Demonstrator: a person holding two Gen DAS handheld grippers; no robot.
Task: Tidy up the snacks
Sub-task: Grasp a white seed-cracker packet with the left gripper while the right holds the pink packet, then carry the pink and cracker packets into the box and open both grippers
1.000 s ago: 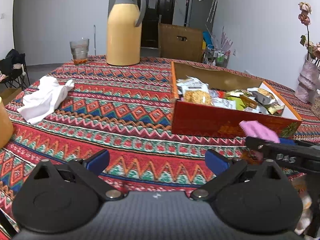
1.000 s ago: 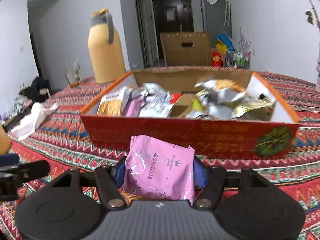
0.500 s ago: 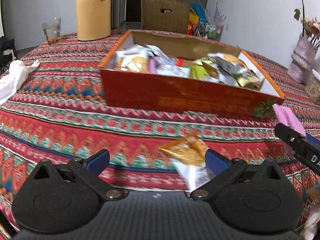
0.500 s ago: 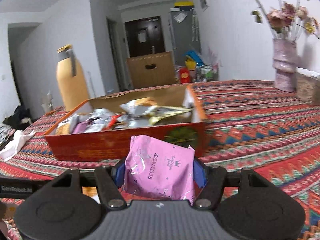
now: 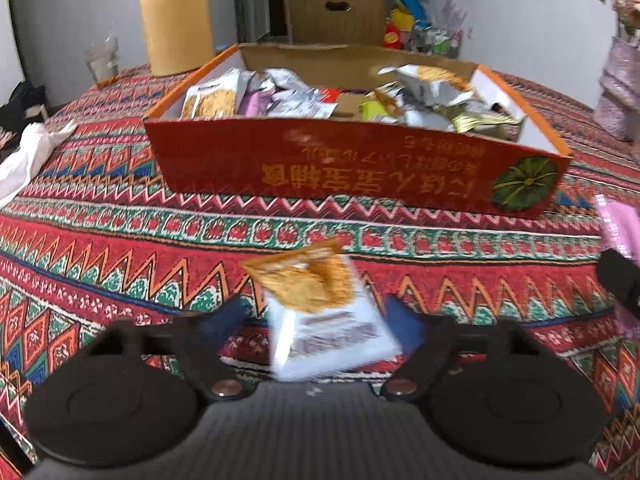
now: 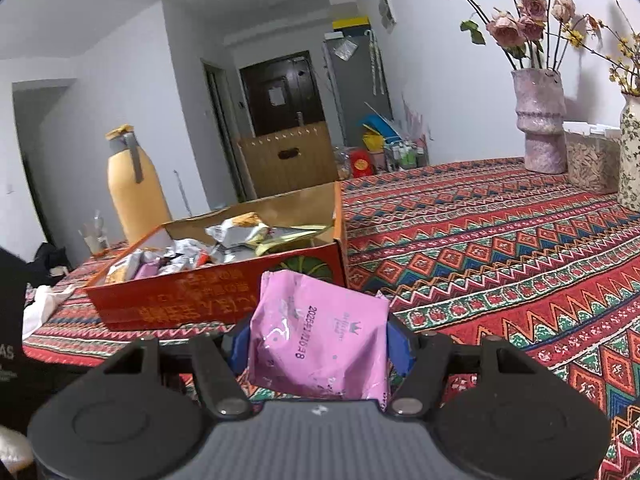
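Patterned red woven cloth covers our table [image 5: 120, 248]. Left view: our left hand-held gripper [image 5: 316, 318], jaws just closing, brackets an orange-and-white snack packet [image 5: 320, 312] before the red cardboard box [image 5: 360, 164]. Right view: our right hand-held gripper [image 6: 320, 340] clamps a pink foil packet [image 6: 320, 336].

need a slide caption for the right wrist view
Right gripper holds a pink snack packet in front of the red cardboard box of snacks on the patterned tablecloth.

The orange-and-white snack packet [image 5: 320, 312] is smeared by blur; the pink packet [image 5: 620, 228] is cut off at the picture's right edge
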